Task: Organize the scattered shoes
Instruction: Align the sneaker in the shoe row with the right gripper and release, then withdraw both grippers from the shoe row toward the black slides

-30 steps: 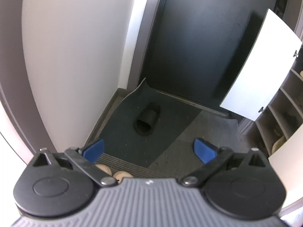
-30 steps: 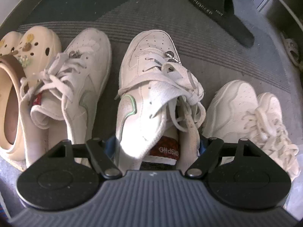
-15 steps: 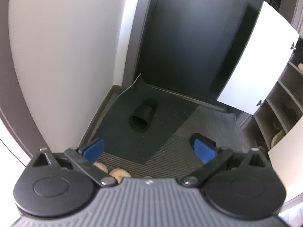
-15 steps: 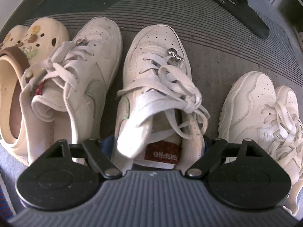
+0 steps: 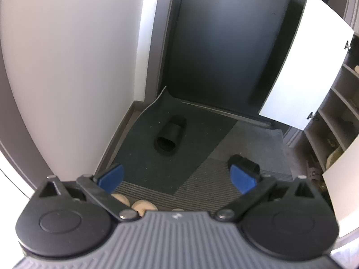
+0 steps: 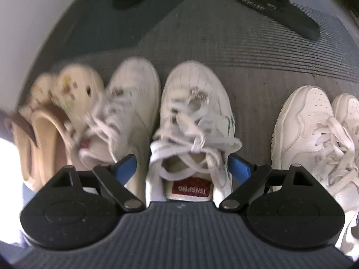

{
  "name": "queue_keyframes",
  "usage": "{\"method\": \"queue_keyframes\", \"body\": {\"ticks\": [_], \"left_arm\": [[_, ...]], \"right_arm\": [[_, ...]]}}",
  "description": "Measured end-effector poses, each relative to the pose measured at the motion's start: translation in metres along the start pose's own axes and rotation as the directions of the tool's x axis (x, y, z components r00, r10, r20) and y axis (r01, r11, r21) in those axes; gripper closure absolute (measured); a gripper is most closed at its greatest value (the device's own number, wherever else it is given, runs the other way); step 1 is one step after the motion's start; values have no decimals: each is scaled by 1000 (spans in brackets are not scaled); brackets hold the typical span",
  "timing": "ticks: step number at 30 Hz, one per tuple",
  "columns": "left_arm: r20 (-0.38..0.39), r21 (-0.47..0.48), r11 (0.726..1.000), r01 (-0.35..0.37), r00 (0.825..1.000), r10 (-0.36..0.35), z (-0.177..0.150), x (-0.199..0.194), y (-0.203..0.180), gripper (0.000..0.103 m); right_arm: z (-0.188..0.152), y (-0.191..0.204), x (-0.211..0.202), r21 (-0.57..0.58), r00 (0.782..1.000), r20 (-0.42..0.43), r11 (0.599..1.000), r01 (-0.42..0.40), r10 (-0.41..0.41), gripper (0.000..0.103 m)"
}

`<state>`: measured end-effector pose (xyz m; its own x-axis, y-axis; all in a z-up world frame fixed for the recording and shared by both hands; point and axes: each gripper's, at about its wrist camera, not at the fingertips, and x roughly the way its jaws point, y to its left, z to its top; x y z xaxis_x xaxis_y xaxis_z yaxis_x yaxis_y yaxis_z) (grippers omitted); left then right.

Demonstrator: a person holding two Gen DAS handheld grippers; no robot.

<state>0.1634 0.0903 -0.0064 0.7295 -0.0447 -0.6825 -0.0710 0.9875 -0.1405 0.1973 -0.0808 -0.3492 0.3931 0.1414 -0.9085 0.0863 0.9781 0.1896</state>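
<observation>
On cabinet shelves (image 5: 336,121), pale shoes (image 5: 334,157)

The centre sneaker (image 6: 195,121) is white with a green side accent and a red tongue label; its neighbour sneaker (image 6: 130,112) is off-white, and the clogs (image 6: 56,103) are beige. Both slides (image 6: 276,2) (image 5: 169,136) are black. The mat (image 5: 202,186) is dark grey, partly ribbed; hand-held gripper fingers (image 6: 239,168) are blue on black arms.

Daylit, fisheye-bent edges; right view motion-blurred at left, glare patches.
</observation>
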Motion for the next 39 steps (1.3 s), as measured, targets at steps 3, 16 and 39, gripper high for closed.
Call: {"method": "queue_keyframes", "body": {"ticks": [3, 16, 39], "left_arm": [[9, 15, 1000, -9, 1000, 9, -1, 0, -3, 0], [83, 154, 987, -35, 996, 22, -19, -14, -53, 0], [-48, 250, 957, -145, 986, 162, -36, -23, -20, 0]], "right_arm": [[7, -5, -22, 52, 998, 51, 998, -37, 34, 8], [48, -6, -198, 97, 974, 209, 993, 65, -84, 0], [121, 30, -298, 59, 859, 503, 988, -141, 92, 0]]}}
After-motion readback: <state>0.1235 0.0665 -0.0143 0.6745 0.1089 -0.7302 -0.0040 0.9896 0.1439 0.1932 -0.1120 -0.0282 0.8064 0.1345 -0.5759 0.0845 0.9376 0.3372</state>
